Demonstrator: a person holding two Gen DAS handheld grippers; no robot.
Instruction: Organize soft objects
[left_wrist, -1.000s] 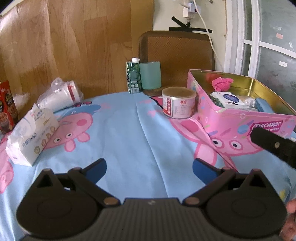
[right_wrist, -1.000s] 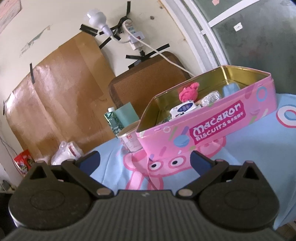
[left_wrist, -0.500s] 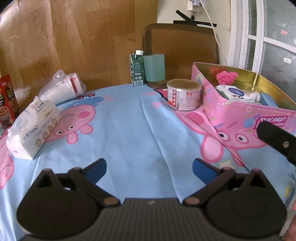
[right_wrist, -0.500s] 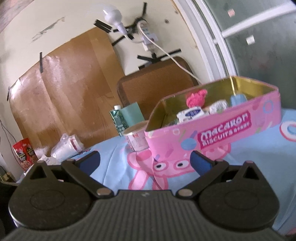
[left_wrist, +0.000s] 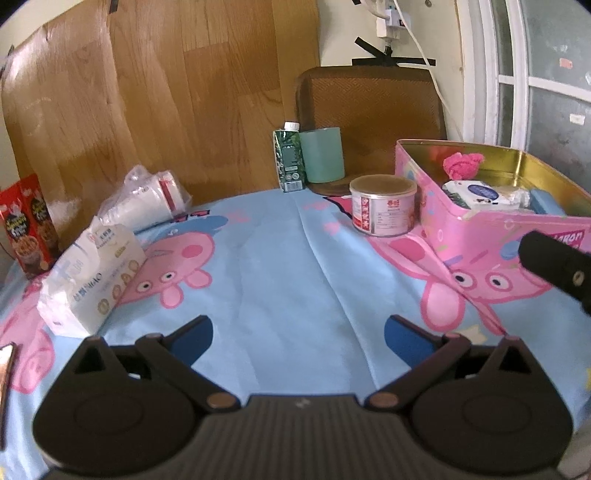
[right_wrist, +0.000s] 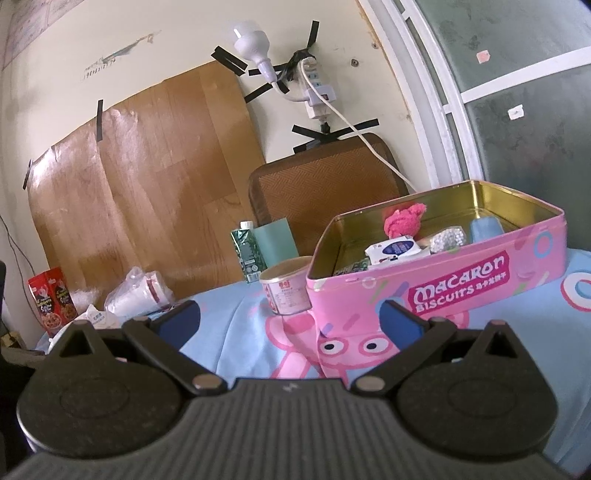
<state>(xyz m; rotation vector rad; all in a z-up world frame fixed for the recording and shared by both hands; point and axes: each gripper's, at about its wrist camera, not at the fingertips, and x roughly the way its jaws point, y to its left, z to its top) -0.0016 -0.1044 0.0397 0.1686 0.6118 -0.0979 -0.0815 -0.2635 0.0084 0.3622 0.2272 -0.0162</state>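
Soft items sit in the pink biscuit tin (right_wrist: 458, 291) at the table's right side: pink cloth ball (right_wrist: 402, 221) at the back, white wipes pack (right_wrist: 397, 251) in front of it, a silvery scrubber (right_wrist: 448, 240) and a blue sponge (right_wrist: 485, 229) to its right. Probably grouped there because the open tin serves as the collection bin.

Wipes pack lies flat, long axis roughly along the tin's long side. The cloth ball is bunched, no clear axis. The tin's long axis runs left-right in the right wrist view, label side facing the camera.

Tissue pack (left_wrist: 92, 273) is outside the tin, well apart at the left, lying on its side, long axis pointing away toward the wall. Likely next candidate.

Round can (left_wrist: 384, 210) sits just beside the tin's left end.

Left gripper (left_wrist: 299, 332): fingers spread wide, empty, over bare tablecloth (left_wrist: 277, 266). Right gripper (right_wrist: 290, 321): also spread, empty, facing the tin.
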